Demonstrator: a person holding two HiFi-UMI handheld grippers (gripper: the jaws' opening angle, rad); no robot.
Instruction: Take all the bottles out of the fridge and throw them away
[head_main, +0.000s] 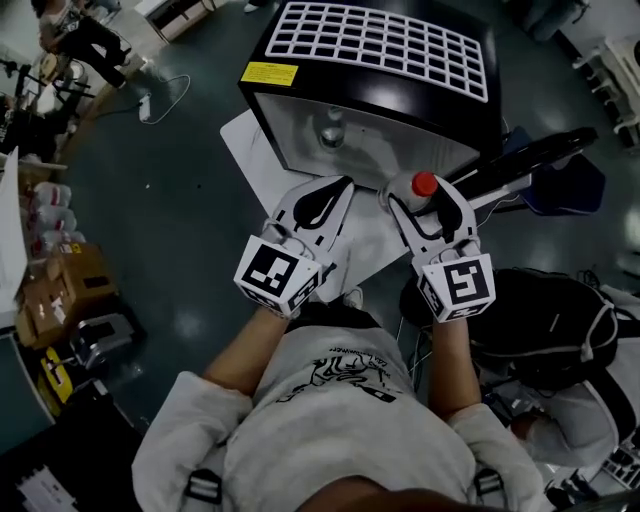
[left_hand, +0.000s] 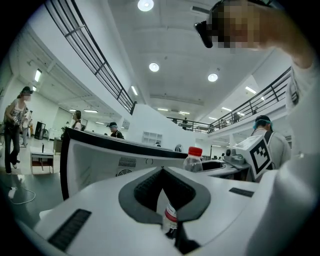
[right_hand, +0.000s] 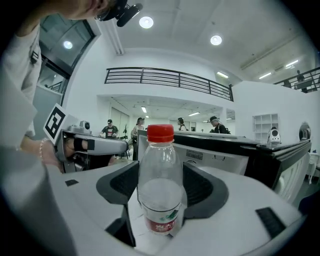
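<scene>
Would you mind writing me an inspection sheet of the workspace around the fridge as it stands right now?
Surface: dark floor; white board under the mini fridge.
Job's things: mini fridge black, door open; clear bottle with red cap, outside the fridge.
Clutter: cardboard boxes at left; black bag at right; white grid on the fridge top.
Grippers: right gripper shut on the bottle; left gripper: jaw tips meet, a red-banded label shows low in its gap, held or beyond I cannot tell.
Cables: white cable on the floor, left of the fridge.
Surroundings: open hall with balcony railing; several people standing behind.
</scene>
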